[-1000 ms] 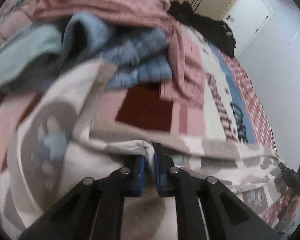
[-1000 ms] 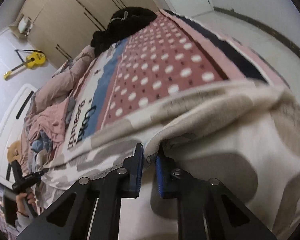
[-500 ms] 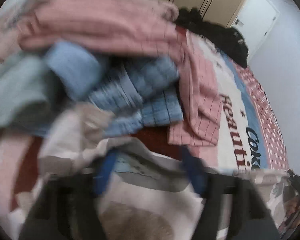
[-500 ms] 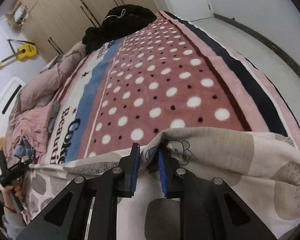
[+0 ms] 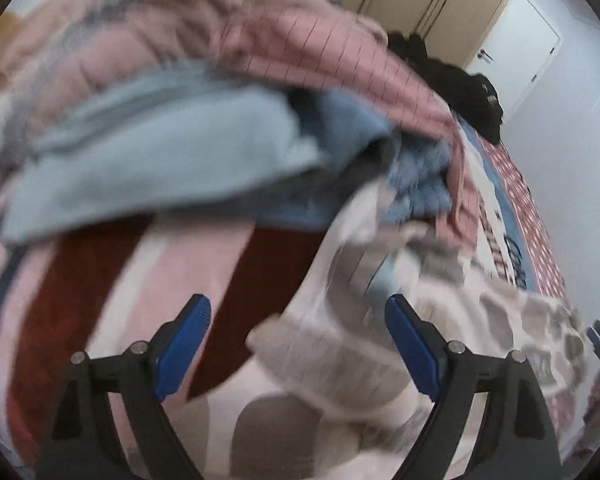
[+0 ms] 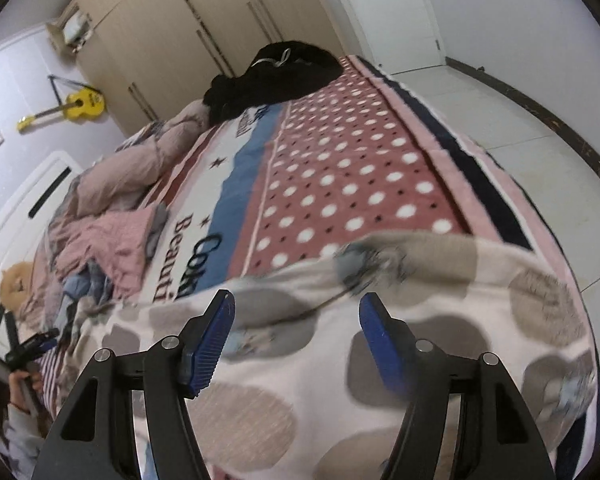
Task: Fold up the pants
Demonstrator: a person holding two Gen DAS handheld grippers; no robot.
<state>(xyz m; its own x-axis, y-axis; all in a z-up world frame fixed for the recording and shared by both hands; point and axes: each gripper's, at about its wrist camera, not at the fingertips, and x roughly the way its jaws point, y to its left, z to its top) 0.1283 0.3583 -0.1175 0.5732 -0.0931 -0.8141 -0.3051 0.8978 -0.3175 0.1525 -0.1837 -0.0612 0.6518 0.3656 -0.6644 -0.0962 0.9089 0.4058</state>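
Left gripper point(image 5: 298, 336): my jaws stand wide and are opening. The ribbed cuff of the pants point(image 5: 332, 360) lies between the blue pads point(image 5: 184, 344) but neither pad presses on it; nothing is gripped. The left wrist view is motion-blurred, so fine detail of the cloth is uncertain.

Right gripper point(image 6: 296, 336): my jaws are partly apart and opening. The pants point(image 6: 420, 280) lie below and between the pads, with no pad touching the fabric as far as I can tell.

Pants: cream fabric with large grey and beige spots, spread across the near end of the bed point(image 6: 340, 168). In the right wrist view their far edge runs across the frame just beyond my fingertips, lying over the bed's pink blanket with white dots. In the left wrist view the cuff end sits on the blanket's red and pink stripes.

Surroundings, left wrist view: a pile of other clothes point(image 5: 180, 140) lies beyond the pants, light blue, darker blue and pink checked, the pants' far edge touching or just beside it.

Right wrist view: a dark heap point(image 6: 272, 76) at the far end of the bed, wardrobe doors point(image 6: 204, 32) behind it, a yellow guitar point(image 6: 76, 106) on the wall. The left gripper point(image 6: 28, 350) shows at the lower left edge, with the hand point(image 6: 22, 390) holding it.
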